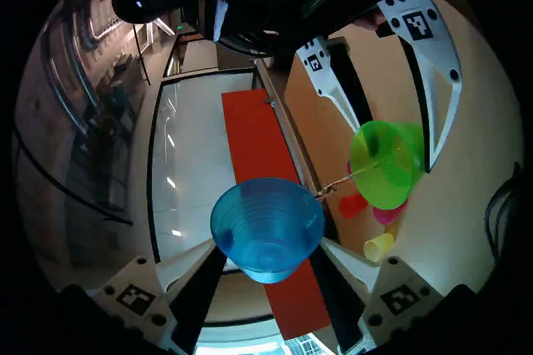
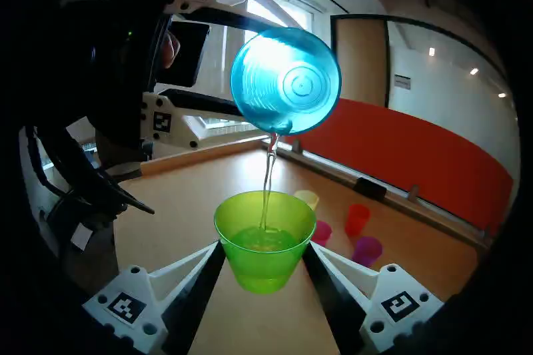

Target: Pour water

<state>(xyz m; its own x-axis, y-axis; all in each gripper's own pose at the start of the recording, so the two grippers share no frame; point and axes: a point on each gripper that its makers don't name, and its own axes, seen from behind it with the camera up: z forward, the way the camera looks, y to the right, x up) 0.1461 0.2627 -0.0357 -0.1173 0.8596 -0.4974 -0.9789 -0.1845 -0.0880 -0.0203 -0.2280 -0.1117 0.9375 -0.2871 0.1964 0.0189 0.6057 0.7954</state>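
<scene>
My left gripper (image 1: 268,252) is shut on a translucent blue cup (image 1: 266,228), tilted over toward the green one. In the right gripper view the blue cup (image 2: 286,82) hangs tipped above, and a thin stream of water (image 2: 268,168) falls from its rim into the green cup (image 2: 265,248). My right gripper (image 2: 265,255) is shut on that green cup, which stands upright with a little water in its bottom. From the left gripper view the green cup (image 1: 386,162) sits between the right gripper's white fingers (image 1: 436,68), with the water stream (image 1: 333,187) reaching its rim.
Small cups stand on the wooden table (image 2: 200,188): yellow (image 2: 306,198), pink (image 2: 322,230), red (image 2: 357,220) and purple (image 2: 367,250). A red panel (image 2: 426,148) runs along the table's far edge. Black cables (image 2: 80,182) and a hand's dark sleeve lie to the left.
</scene>
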